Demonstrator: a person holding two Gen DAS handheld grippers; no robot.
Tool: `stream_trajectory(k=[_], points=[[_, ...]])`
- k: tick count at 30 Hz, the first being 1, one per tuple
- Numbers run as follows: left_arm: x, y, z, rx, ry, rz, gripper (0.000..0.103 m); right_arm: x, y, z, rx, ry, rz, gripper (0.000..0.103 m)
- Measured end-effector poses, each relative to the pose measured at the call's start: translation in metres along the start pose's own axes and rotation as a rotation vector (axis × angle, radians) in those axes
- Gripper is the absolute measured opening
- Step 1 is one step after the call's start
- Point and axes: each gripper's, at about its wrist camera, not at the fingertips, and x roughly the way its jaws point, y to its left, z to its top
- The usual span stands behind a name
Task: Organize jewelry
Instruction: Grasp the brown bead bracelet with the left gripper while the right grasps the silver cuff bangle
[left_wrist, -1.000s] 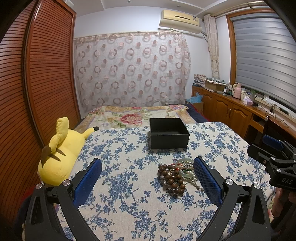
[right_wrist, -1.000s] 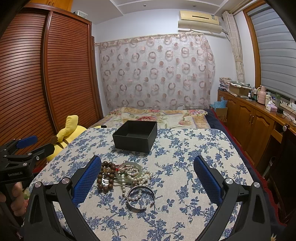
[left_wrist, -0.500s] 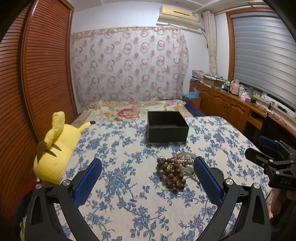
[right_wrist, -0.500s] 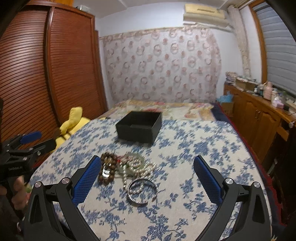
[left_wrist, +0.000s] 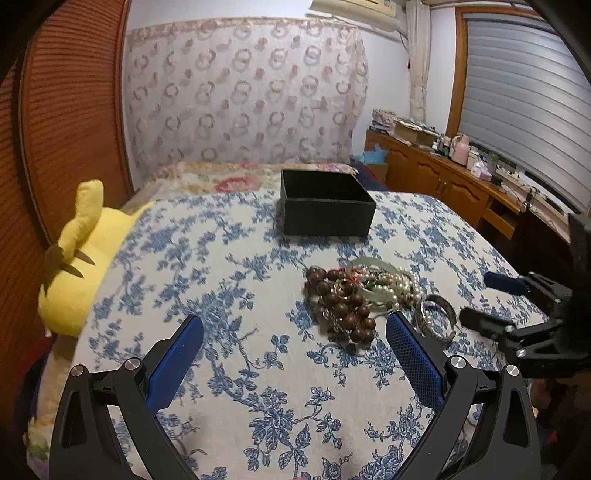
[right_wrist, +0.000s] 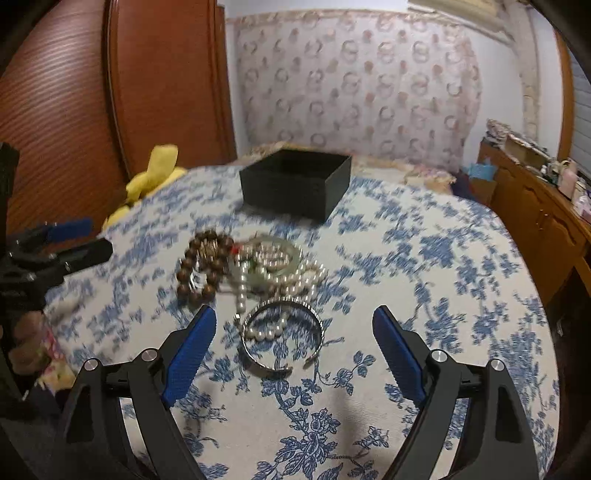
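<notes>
A heap of jewelry lies on the blue-flowered cloth: a brown wooden bead bracelet (left_wrist: 341, 306) (right_wrist: 201, 266), a pale green bangle (left_wrist: 373, 280) (right_wrist: 269, 258), pearl strands (right_wrist: 291, 280) and a silver cuff bangle (right_wrist: 282, 334) (left_wrist: 437, 317). Behind it stands an open black box (left_wrist: 325, 206) (right_wrist: 295, 182). My left gripper (left_wrist: 295, 330) is open above the cloth, the brown beads just inside its right finger. My right gripper (right_wrist: 295, 321) hangs over the silver cuff, its jaws closing but still wide, the pads clear of the cuff.
A yellow plush toy (left_wrist: 79, 258) (right_wrist: 147, 181) lies at the cloth's left edge beside a wooden slatted wardrobe (left_wrist: 66, 122). A wooden sideboard (left_wrist: 450, 188) with small items runs along the right wall. A flowered bedspread (left_wrist: 221, 177) lies behind the box.
Both grippers have sunk and tilted down toward the jewelry heap, which now looks larger and nearer. The right gripper's fingers have drawn slightly closer together around the silver cuff.
</notes>
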Motion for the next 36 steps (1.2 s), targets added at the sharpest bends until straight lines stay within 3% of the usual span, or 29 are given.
stream_trajectory(k=[8, 13, 16, 22, 27, 29, 31, 36], points=[[0.028, 0.002, -0.005, -0.021, 0.056, -0.062, 0.094, 0.029, 0.003, -0.004, -0.046, 0.089, 0.047, 0.086], [0.043, 0.001, 0.001, -0.022, 0.094, -0.13, 0.072, 0.037, 0.003, -0.007, -0.053, 0.113, 0.046, 0.074], [0.052, -0.004, 0.007, -0.009, 0.108, -0.17, 0.066, 0.038, 0.003, -0.008, -0.052, 0.114, 0.042, 0.066], [0.077, -0.01, 0.017, -0.017, 0.161, -0.201, 0.04, 0.041, 0.005, -0.01, -0.059, 0.117, 0.045, 0.063], [0.093, -0.005, 0.023, -0.05, 0.194, -0.198, 0.03, 0.042, 0.002, -0.011, -0.044, 0.116, 0.058, 0.063], [0.095, -0.002, 0.024, -0.064, 0.197, -0.21, 0.017, 0.042, 0.003, -0.011, -0.046, 0.115, 0.057, 0.063], [0.094, 0.0, 0.025, -0.067, 0.182, -0.216, 0.012, 0.042, 0.003, -0.011, -0.049, 0.115, 0.055, 0.063], [0.082, 0.003, 0.033, -0.07, 0.132, -0.233, 0.012, 0.042, 0.006, -0.011, -0.072, 0.12, 0.052, 0.063]])
